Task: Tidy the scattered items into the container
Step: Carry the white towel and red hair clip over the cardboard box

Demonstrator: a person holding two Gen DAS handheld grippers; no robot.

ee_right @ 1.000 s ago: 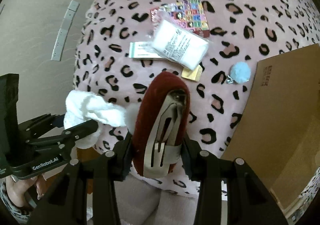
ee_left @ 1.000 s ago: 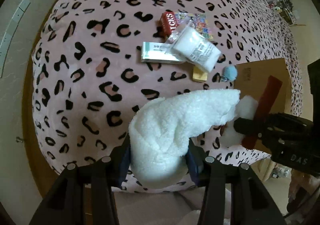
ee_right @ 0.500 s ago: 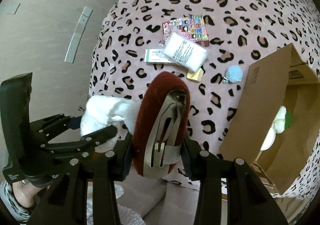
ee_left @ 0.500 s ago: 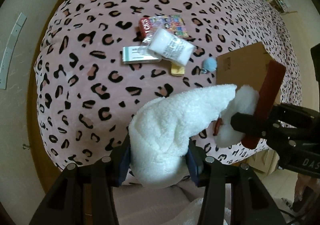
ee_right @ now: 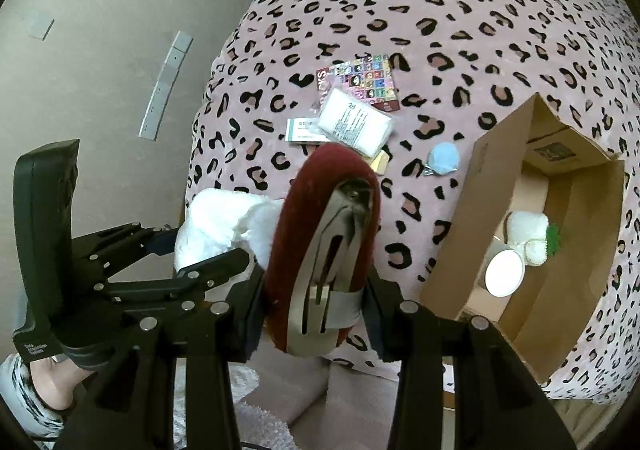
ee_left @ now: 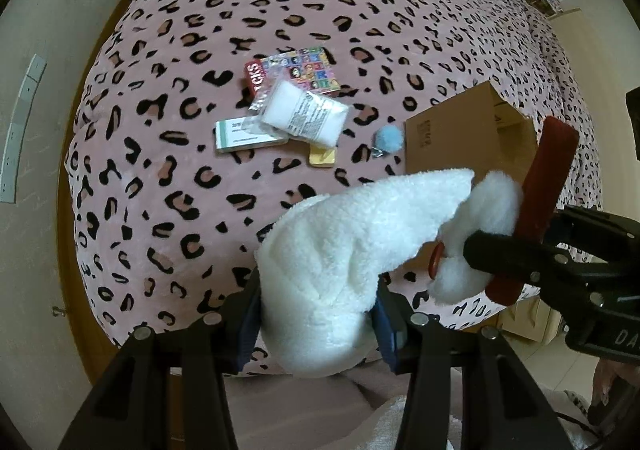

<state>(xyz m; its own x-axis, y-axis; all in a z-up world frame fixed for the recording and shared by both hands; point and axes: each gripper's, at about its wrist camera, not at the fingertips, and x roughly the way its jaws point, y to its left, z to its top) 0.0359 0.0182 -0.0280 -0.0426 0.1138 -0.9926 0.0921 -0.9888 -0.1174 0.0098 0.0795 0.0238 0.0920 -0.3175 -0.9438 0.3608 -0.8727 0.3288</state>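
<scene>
left gripper (ee_left: 318, 292): pinching white fleece item (ee_left: 352, 238) | right gripper (ee_right: 316, 292): pinching red hair clip (ee_right: 320, 246); cardboard box (ee_right: 496, 185) to its right

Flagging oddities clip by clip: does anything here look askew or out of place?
One thing: the cardboard box sits tilted on the soft leopard-print bed, its open top leaning toward the camera. The plastic packet lies skewed across the colourful card pack and white-green box. No spills or damage show.

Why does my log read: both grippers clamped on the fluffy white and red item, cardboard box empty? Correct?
Not quite. The cardboard box isn't empty: the right wrist view shows a white cup and white fluffy piece inside. Left gripper and right gripper do clamp the item.
</scene>
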